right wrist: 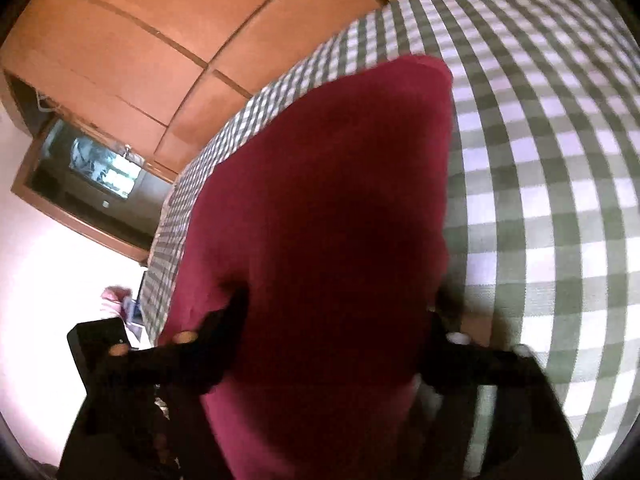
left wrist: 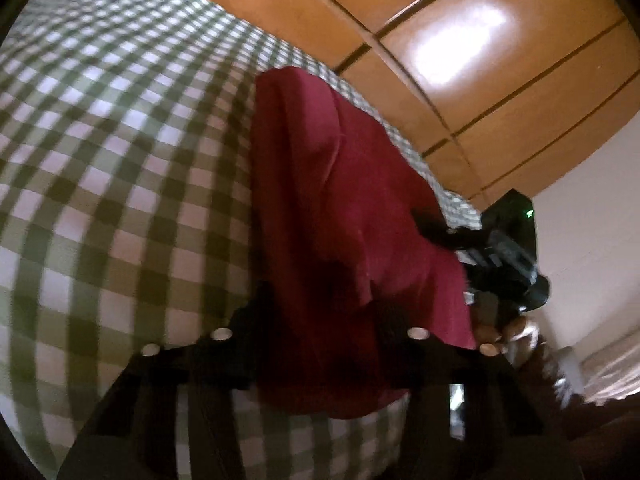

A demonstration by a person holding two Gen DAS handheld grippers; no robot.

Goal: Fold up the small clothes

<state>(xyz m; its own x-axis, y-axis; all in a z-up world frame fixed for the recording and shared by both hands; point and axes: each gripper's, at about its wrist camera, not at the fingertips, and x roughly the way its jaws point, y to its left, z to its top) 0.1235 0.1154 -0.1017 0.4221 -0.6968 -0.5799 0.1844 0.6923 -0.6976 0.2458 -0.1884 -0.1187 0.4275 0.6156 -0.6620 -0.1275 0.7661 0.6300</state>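
Garment [left wrist: 344, 184], dark red, lies on the checked bed [left wrist: 120, 160] between both sets of part-open jaws; through the blur neither the left gripper [left wrist: 320, 320] nor the right gripper [right wrist: 340, 320] seems to pinch it. Better to grip matching edges squarely before folding.

The right tool [right wrist: 340, 312] had its two black fingers [right wrist: 224, 344] spread either side of a dark red garment [right wrist: 320, 200], which filled the gap between them. Whether the pads pressed it was unclear. Ahead and rightward lay green-checked bedding [right wrist: 540, 160]; wooden panels [right wrist: 140, 40] stood beyond.
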